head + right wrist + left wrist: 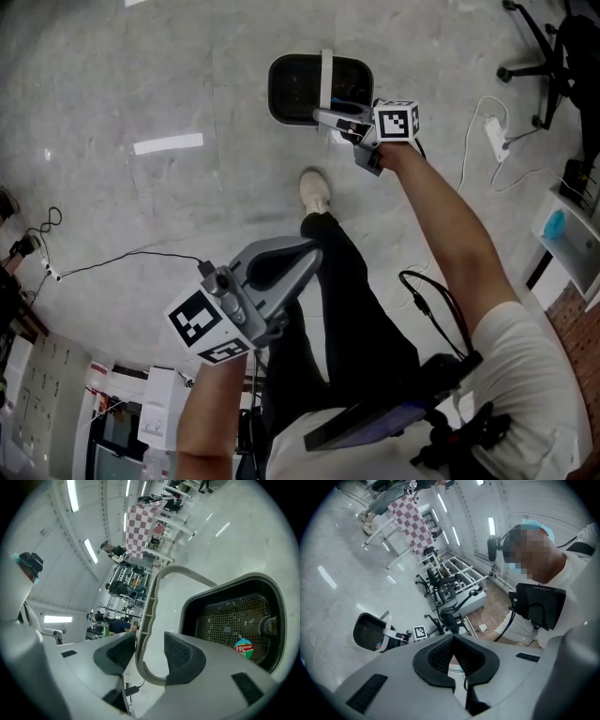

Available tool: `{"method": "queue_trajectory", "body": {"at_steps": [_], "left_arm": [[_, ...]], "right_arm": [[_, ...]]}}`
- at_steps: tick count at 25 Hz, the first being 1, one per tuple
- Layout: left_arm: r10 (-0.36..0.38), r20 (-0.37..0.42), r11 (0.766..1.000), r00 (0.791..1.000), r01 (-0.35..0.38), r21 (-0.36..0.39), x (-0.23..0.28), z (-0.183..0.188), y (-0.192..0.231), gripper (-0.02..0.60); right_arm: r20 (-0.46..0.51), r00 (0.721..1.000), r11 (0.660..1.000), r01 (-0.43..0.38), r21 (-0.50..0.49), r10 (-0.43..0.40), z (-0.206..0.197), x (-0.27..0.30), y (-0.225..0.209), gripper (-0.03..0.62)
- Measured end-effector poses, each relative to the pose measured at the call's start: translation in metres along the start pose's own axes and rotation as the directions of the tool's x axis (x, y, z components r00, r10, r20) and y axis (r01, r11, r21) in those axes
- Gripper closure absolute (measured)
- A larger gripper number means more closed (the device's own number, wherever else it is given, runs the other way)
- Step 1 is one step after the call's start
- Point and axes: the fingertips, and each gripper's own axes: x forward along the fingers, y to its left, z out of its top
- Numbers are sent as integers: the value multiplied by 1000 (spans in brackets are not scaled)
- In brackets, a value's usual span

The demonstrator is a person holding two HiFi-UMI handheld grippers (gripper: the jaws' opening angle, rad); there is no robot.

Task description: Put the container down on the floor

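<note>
The container (277,90) is a black mesh bin with a white handle (326,75); it rests on the grey floor ahead of the person's shoe (316,190). My right gripper (328,116) reaches over its near rim. In the right gripper view the handle (151,597) runs between the open jaws of the right gripper (144,651), close to the left pad and clear of the right one, with the bin (234,620) just beyond. My left gripper (314,248) hangs by the person's leg, shut and empty. In the left gripper view its tips meet (453,641) and the bin (365,632) lies far off.
An office chair (548,47) stands at the far right. A white power strip (495,138) with cables lies right of the bin. A black cable (112,262) trails across the floor at the left. A white shelf (572,234) sits at the right edge.
</note>
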Motion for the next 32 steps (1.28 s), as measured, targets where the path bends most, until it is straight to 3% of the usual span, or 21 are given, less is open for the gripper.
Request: {"method": "queue_trajectory", "body": {"at_steps": [6, 32], "left_arm": [[-1, -4, 1000, 1000, 1, -3, -2, -7, -1, 571], [-2, 9, 1000, 1000, 2, -3, 5, -9, -10, 571]], "right_arm": [[26, 999, 1000, -18, 15, 18, 0, 0, 3, 448], [14, 1000, 1000, -28, 5, 28, -2, -17, 8, 431]]}}
